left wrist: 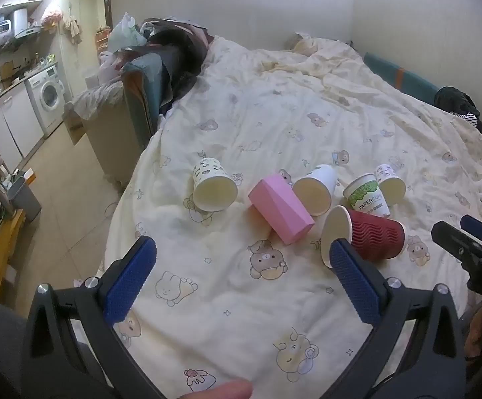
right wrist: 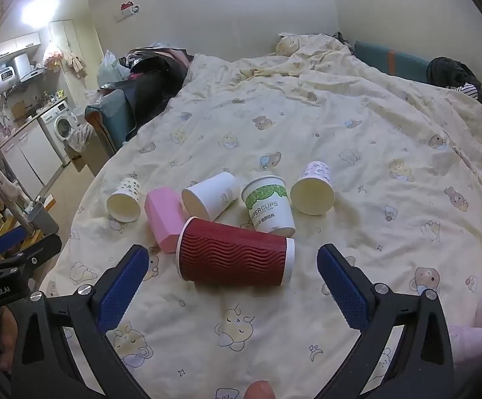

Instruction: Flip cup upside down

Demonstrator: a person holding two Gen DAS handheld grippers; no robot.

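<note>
On the bear-print quilt, from the left, lay a patterned paper cup, a pink faceted cup, and the red ripple-wall cup on its side, just ahead of the right gripper, between its spread, empty fingers. The left gripper also gaped empty, with the red cup off its right fingertip.

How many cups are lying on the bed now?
6: patterned paper cup far left, pink faceted cup, plain white cup, green-print paper cup, pale lilac cup far right, dark red ribbed cup nearest.
</note>
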